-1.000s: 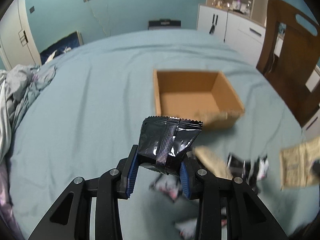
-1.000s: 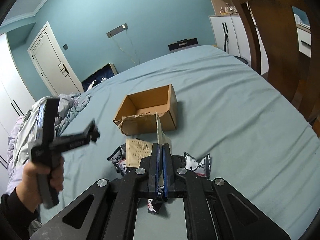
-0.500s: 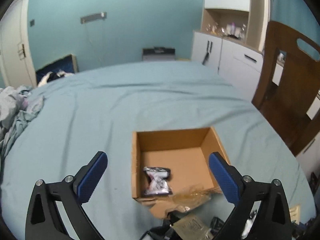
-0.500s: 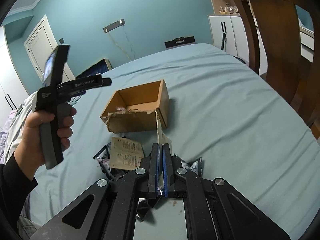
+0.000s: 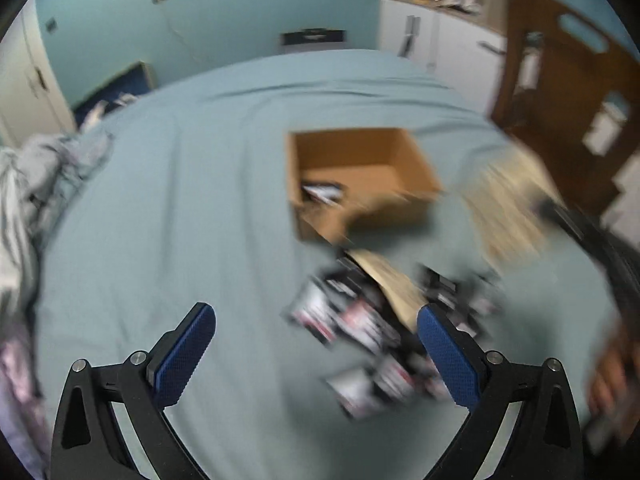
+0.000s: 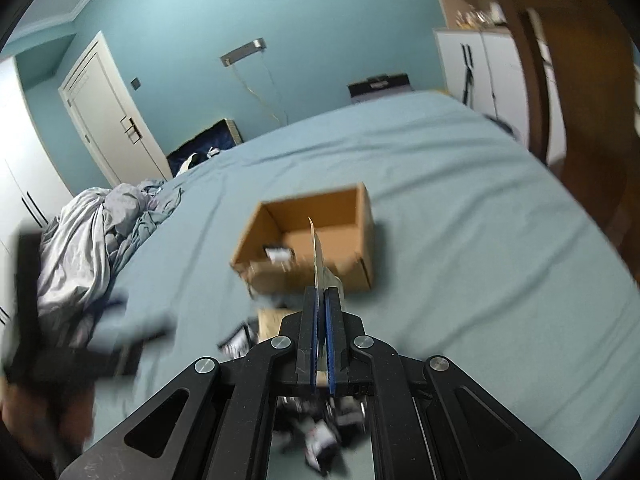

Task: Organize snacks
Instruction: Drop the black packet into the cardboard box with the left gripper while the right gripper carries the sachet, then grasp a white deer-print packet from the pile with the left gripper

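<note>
An open cardboard box point(image 5: 404, 176) stands on the blue bedsheet and holds one black snack packet point(image 5: 322, 192); the box also shows in the right wrist view point(image 6: 362, 220). My left gripper point(image 5: 316, 344) is open and empty, above a blurred heap of black snack packets point(image 5: 360, 332) and a tan packet point(image 5: 384, 276) in front of the box. My right gripper point(image 6: 320, 300) is shut on a flat tan snack packet point(image 6: 318, 256), held edge-on above the box's near wall; that packet appears blurred in the left wrist view point(image 5: 508, 208).
A wooden chair point(image 5: 568, 92) stands at the right bed edge, with white cabinets point(image 5: 436, 44) behind. Crumpled grey bedding point(image 6: 92, 236) lies at the left. The left hand and its gripper handle point(image 6: 60, 344) show blurred at the lower left.
My left gripper let the black packet drop into the box, then pulled back and down over the heap. My right gripper has carried the tan packet forward to the box.
</note>
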Motion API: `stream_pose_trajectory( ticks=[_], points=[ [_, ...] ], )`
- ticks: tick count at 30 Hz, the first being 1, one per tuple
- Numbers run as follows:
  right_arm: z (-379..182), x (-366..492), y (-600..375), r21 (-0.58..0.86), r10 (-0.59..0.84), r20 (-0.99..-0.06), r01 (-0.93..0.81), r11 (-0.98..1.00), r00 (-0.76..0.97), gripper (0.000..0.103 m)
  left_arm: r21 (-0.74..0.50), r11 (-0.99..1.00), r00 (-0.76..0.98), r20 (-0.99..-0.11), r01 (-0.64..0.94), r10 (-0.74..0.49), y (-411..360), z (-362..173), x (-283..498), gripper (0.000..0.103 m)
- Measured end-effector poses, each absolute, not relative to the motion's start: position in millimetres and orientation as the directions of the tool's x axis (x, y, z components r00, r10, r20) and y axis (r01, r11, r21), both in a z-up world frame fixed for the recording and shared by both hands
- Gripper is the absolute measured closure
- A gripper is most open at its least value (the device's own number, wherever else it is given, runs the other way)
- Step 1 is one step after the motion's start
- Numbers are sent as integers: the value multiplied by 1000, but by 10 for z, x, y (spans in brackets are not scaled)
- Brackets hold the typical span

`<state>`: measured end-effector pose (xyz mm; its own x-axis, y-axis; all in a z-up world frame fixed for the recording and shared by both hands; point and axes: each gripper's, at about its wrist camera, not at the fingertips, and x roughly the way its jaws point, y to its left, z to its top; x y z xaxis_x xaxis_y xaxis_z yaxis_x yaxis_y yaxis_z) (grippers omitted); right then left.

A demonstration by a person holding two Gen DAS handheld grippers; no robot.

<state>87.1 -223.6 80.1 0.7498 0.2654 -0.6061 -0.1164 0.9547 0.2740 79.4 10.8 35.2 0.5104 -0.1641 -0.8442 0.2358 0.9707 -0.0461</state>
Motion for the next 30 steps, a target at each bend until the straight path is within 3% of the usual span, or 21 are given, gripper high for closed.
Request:
stream_pose_trajectory(
  ticks=[4,8,10,11,13,14,15,18,25,30],
  points=[
    [1059,1394,-1961,229,239,-618,-119,966,749,102,-118,959,528,-814,259,-243,159,397,388,0],
    [1065,1838,-1695,165,198,-648,-117,979,736,101,-11,976,565,-814,220,-136,175,214,467,0],
    [1052,2009,-1634,187,208,-658,-110,976,724,100,-16,979,543,-830,205,-127,232,111,551,0],
    [1033,2063,-1635,215,220,-663,-99,972,716,95,-22,983,524,-844,183,-116,286,41,614,0],
    [1009,2121,-1685,263,228,-689,-56,963,688,64,-19,988,494,-865,154,-94,342,-76,680,0],
    [1010,2101,-1713,258,210,-714,-28,966,668,37,-8,989,481,-873,148,-79,333,-124,656,0],
    [1046,2120,-1733,253,197,-723,-12,967,662,31,4,989,473,-878,148,-68,322,-155,647,0],
    [1124,1759,-1783,229,167,-684,-9,973,710,31,33,983,460,-886,181,-55,218,-212,615,0],
    [1094,530,-1889,154,200,-706,-129,980,679,29,76,964,459,-887,255,-51,-25,-211,479,0],
    [990,-24,-2316,199,191,-684,-72,977,704,10,133,951,450,-893,279,-7,-134,-292,489,0]
  ],
)
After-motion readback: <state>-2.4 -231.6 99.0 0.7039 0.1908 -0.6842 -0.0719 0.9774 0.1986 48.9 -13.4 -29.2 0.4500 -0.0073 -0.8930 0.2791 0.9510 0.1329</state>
